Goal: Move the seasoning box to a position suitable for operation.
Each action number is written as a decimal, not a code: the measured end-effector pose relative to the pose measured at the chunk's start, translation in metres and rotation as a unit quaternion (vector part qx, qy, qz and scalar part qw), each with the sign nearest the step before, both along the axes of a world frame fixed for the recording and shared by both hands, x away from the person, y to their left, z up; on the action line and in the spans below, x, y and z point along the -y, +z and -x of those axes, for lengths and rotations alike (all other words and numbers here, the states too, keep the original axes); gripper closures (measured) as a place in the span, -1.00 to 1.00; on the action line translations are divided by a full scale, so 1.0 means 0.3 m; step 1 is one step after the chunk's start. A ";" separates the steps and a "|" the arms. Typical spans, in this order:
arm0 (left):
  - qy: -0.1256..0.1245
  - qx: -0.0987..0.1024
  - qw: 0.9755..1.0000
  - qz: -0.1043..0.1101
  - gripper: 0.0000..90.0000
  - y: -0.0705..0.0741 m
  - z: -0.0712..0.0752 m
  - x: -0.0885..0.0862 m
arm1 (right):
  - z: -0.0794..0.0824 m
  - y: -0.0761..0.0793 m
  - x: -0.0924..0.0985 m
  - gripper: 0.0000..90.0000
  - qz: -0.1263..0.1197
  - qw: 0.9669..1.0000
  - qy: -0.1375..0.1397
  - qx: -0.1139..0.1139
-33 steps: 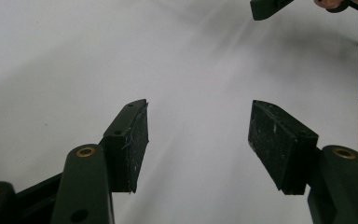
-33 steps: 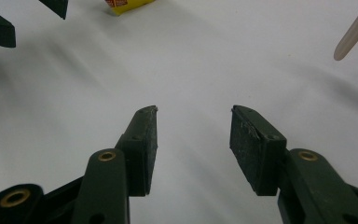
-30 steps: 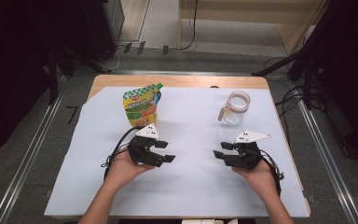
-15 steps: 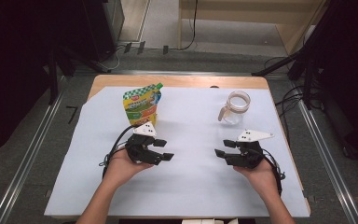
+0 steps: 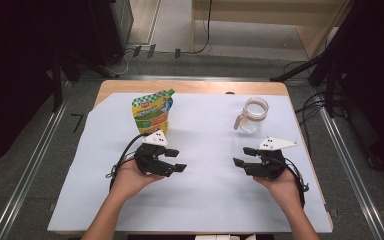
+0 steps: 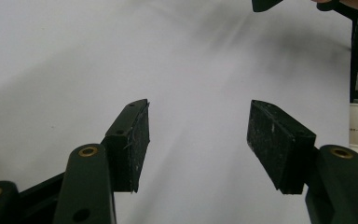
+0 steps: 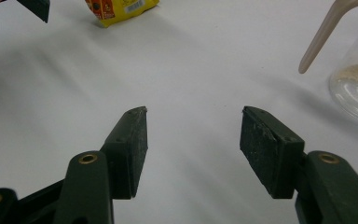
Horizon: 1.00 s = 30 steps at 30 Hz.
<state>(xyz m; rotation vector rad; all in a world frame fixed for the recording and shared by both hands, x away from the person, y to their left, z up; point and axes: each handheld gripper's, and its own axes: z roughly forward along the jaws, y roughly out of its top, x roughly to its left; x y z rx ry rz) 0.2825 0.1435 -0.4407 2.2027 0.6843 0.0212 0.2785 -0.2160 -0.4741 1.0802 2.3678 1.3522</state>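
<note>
I have the left gripper (image 5: 177,160) low over the white sheet (image 5: 205,200), just on my side of the snack pouch (image 5: 152,113), which stands upright toward the far edge of the sheet. Its jaws stand apart with nothing but bare sheet between them, as the left gripper view (image 6: 198,140) shows plainly. The right gripper (image 5: 241,156) sits well to the right of the pouch, at about the same nearness to me, with its jaws pointing back toward the left gripper. Those jaws have just been opening, and they stand apart with nothing between them; the right gripper view (image 7: 193,140) shows bare sheet in the gap. The glass jug (image 5: 252,115) stands well to the right of the pouch, just beyond the right gripper and clear of it. In the right gripper view, the jug (image 7: 356,88) holds a little pale powder at its bottom, and the pouch's lower edge (image 7: 121,9) shows at the top.
</note>
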 end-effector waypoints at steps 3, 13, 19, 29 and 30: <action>0.000 0.000 1.000 0.001 -0.12 0.001 -0.001 -0.001 | -0.001 0.002 0.006 -0.08 0.001 1.000 -0.004 0.002; -0.004 0.001 1.000 -0.001 -0.12 0.001 0.002 0.005 | -0.029 0.004 0.051 -0.14 0.001 1.000 -0.026 0.001; -0.006 0.002 1.000 -0.001 -0.12 0.002 0.004 0.008 | -0.062 -0.014 0.072 -0.15 0.010 0.999 -0.053 -0.007; -0.011 0.001 1.000 -0.002 -0.12 -0.004 0.003 0.013 | -0.150 -0.029 0.110 -0.18 0.021 0.995 -0.098 -0.011; -0.011 0.000 1.000 -0.002 -0.12 -0.004 0.003 0.014 | -0.157 -0.032 0.114 -0.19 0.016 0.995 -0.102 -0.012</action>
